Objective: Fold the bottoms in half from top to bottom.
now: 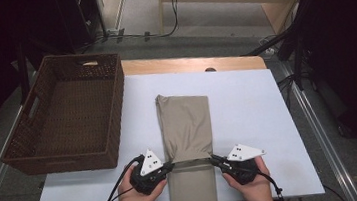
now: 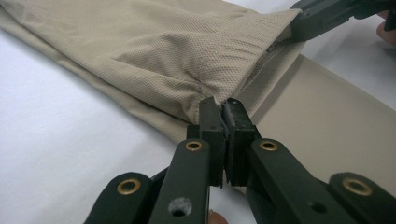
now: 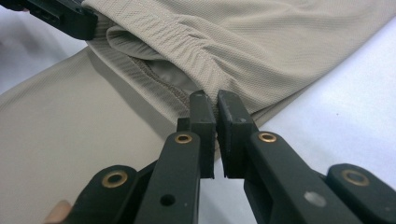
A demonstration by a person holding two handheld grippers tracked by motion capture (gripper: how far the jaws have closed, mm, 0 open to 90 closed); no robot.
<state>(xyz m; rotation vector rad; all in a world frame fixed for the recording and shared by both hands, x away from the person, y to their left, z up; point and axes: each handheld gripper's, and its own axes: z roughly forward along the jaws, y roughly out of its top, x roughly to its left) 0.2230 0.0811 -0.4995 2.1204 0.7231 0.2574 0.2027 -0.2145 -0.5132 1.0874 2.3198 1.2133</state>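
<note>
I have both grippers, left (image 1: pixel 169 167) and right (image 1: pixel 214 159), clamped on the beige garment's (image 1: pixel 184 120) hem; uneven pulling could skew my fold.

High view: white table (image 1: pixel 247 103) evenly, moderately lit from overhead; surroundings beyond table fall to near-black; image soft, low resolution; woven basket (image 1: pixel 62 117) left of table dim inside; short soft shadows under both hands at near table edge. Gripper views: beige cloth (image 2: pixel 177 51) sharp mid-frame; black jaws at bottom slightly soft; table blown out to bluish white beside cloth.
</note>
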